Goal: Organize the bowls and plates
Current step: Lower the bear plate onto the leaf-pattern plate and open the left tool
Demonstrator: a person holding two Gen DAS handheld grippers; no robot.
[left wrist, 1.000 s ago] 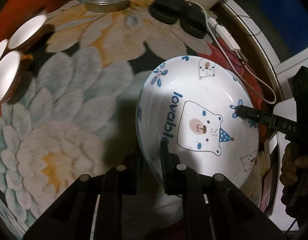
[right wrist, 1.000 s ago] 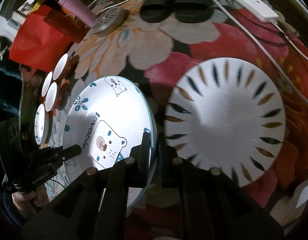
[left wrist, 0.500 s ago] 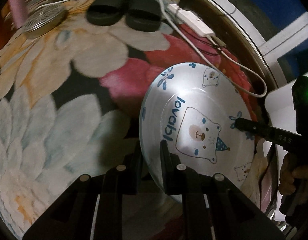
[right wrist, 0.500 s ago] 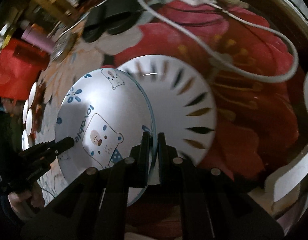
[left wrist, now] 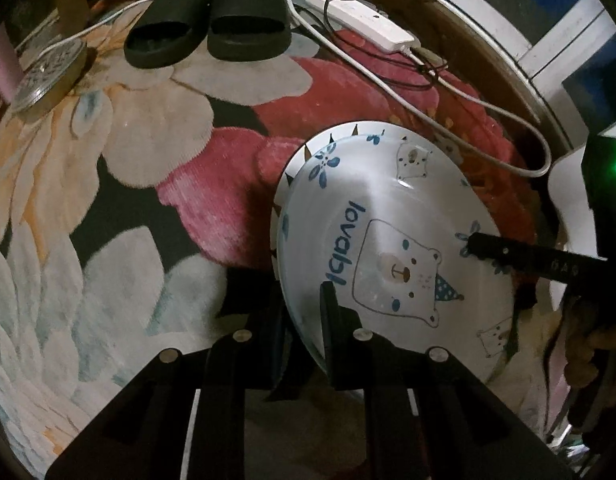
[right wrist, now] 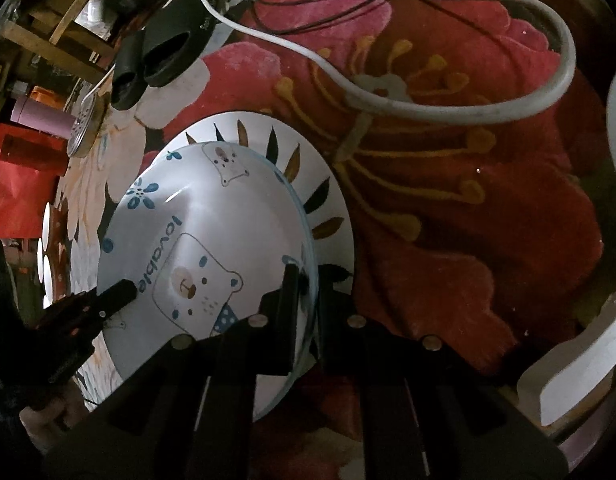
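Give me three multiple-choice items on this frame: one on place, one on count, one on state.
1. Where is the bear plate?
A. On the slippers
B. Over the plate with dark rim marks
C. Under the power strip

2. How many black slippers lie on the rug?
A. One
B. Two
C. Four

3. How is the bear plate held?
A. By both grippers, one on each side of its rim
B. By the left gripper only
C. Lying free on the rug

Key:
1 B, the plate with dark rim marks shows just behind its far edge in both views.
2 B, a pair of slippers sits side by side on the rug.
3 A, the left gripper pinches one side of the rim and the right gripper the opposite side.
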